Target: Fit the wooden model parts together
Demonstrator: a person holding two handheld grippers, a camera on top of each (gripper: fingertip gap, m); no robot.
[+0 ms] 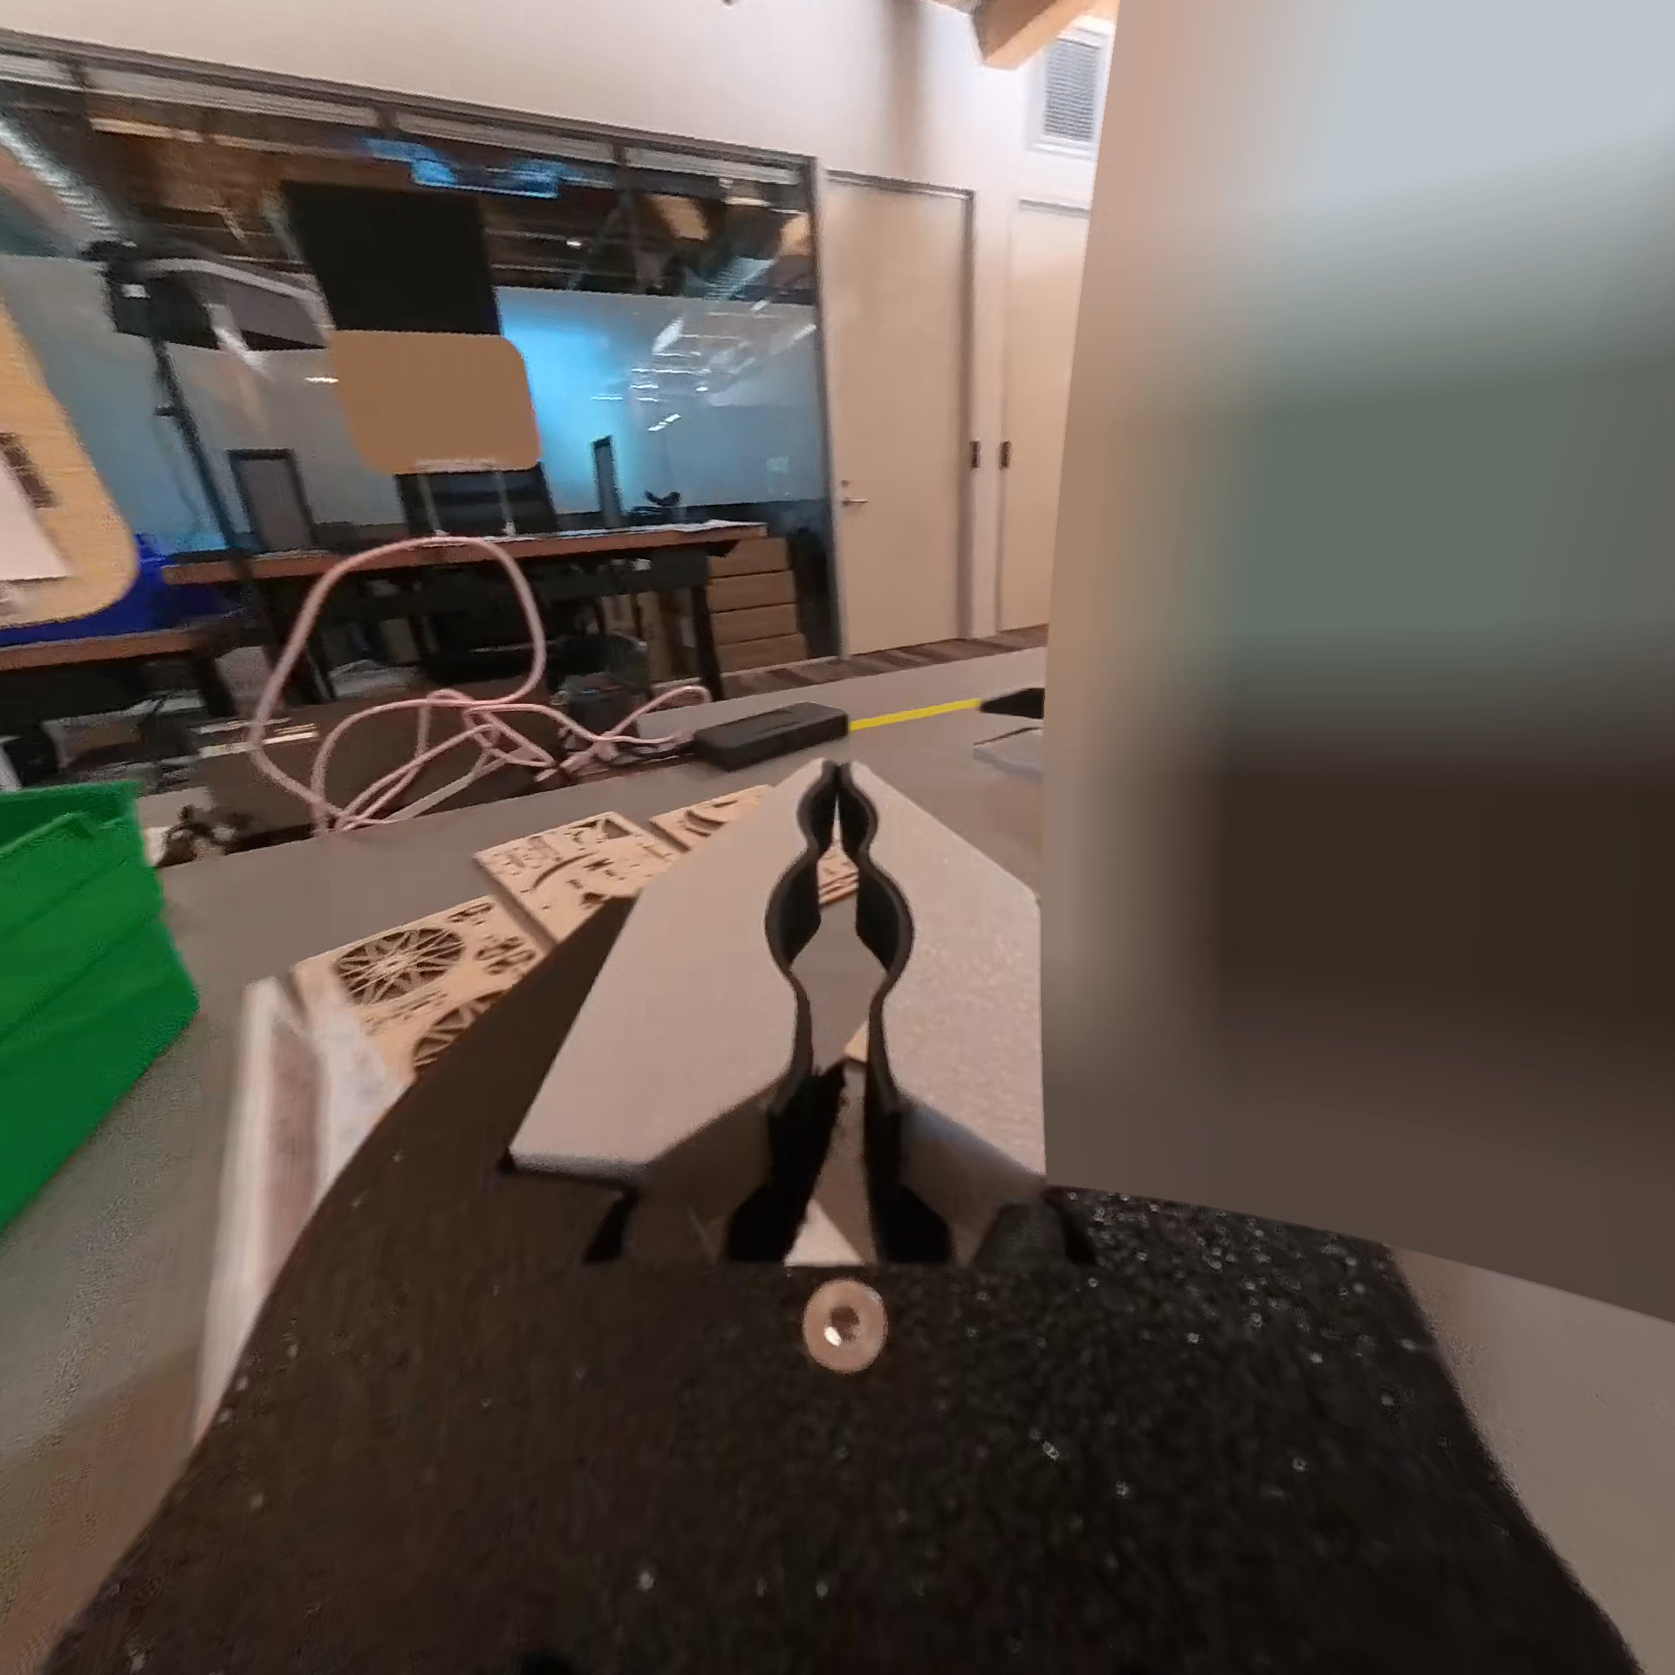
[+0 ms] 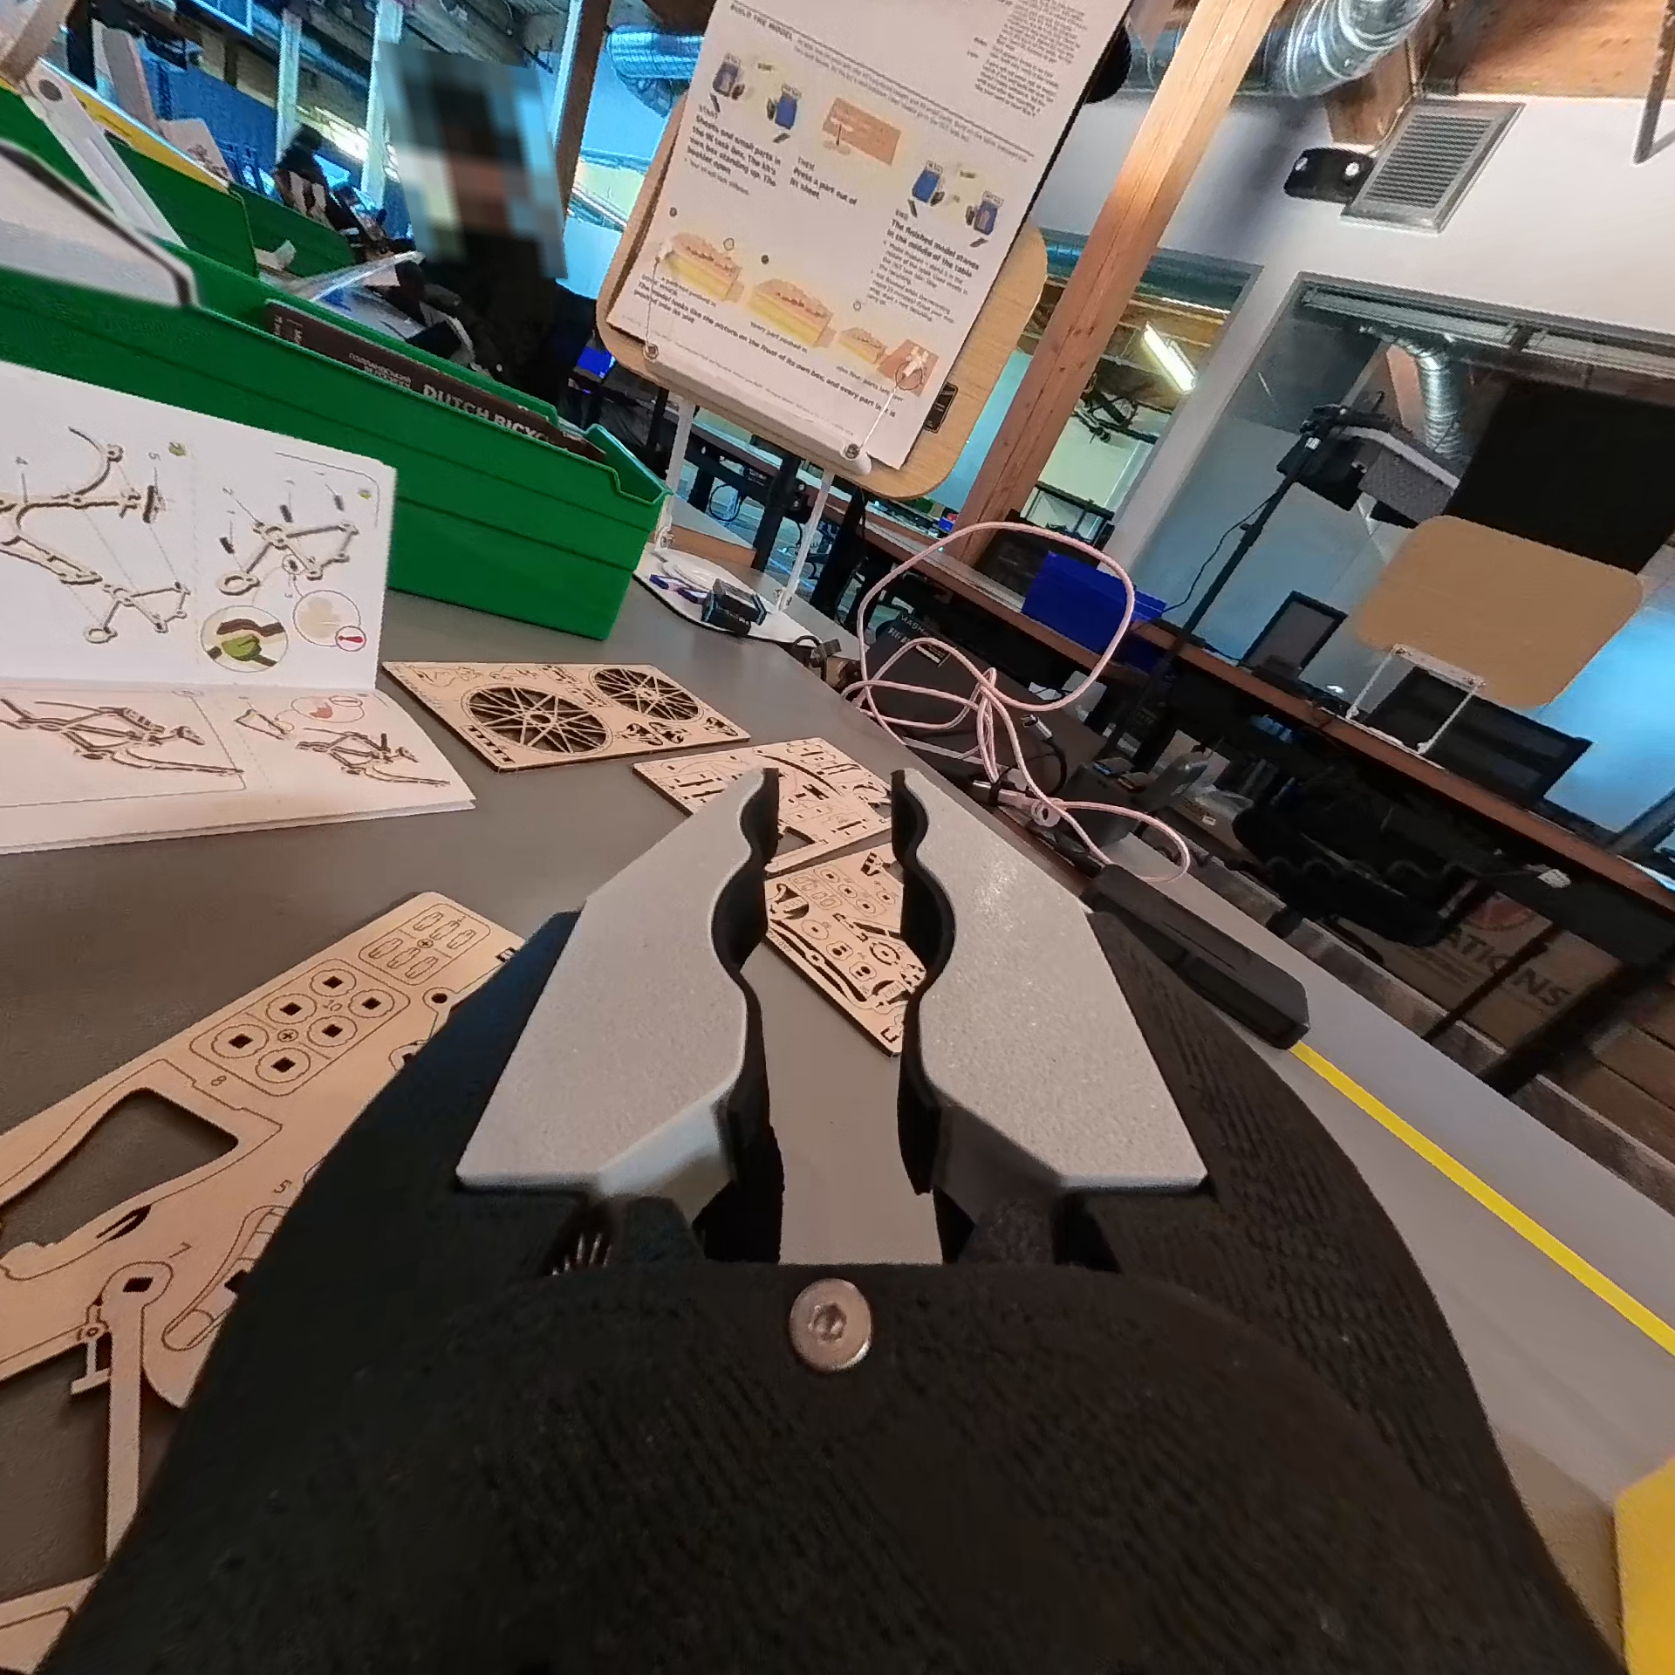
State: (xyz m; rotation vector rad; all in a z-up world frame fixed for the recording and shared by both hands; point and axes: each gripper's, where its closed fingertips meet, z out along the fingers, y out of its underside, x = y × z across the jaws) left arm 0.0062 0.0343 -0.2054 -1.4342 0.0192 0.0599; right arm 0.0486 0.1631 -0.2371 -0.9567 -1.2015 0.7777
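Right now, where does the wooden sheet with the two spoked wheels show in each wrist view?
Left wrist view: wheel sheet lies left of centre, partly hidden behind the left gripper.
Right wrist view: it lies upper centre, flat on the grey table, beyond the booklet.
Shared landmark: the pink cable.

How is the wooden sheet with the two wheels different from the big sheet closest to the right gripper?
The wheel sheet is cut with two round spoked wheels; the near sheet has small square holes and a large rectangular opening. The wheel sheet lies fully in view beyond the booklet; the near sheet is partly hidden behind the right gripper. Both are pale wood, flat on the grey table.
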